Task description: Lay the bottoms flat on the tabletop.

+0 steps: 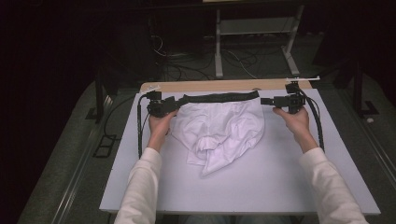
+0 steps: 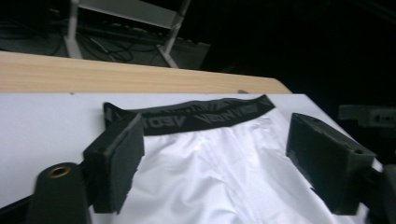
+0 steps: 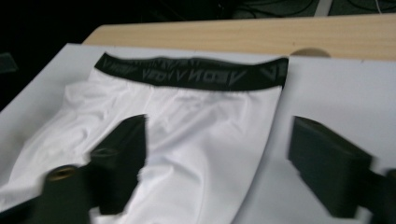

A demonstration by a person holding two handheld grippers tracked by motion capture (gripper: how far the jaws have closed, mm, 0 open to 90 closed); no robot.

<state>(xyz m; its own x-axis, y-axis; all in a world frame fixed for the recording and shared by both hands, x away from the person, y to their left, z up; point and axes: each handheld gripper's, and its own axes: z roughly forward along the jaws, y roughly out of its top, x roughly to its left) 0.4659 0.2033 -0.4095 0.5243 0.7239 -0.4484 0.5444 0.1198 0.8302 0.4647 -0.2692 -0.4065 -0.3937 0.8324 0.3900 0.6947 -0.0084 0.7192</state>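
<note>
White shorts [image 1: 224, 130] with a black lettered waistband [image 1: 219, 97] lie crumpled on the white tabletop [image 1: 261, 186], with the waistband stretched along the far side. My left gripper [image 1: 179, 101] sits at the band's left end and my right gripper [image 1: 263, 101] just off its right end. In the left gripper view the left gripper [image 2: 215, 140] stands open over the white cloth [image 2: 210, 172], the waistband [image 2: 201, 116] just ahead. In the right gripper view the right gripper [image 3: 219, 154] is open too, one jaw over the cloth [image 3: 187, 121], the other over bare table, short of the waistband [image 3: 191, 74].
A bare wooden strip [image 1: 210, 86] runs along the table's far edge. Beyond it, on the dark floor, stand a white metal frame [image 1: 254, 42] and loose cables [image 1: 187, 65]. Black cables [image 1: 139, 126] trail from both grippers along the table's sides.
</note>
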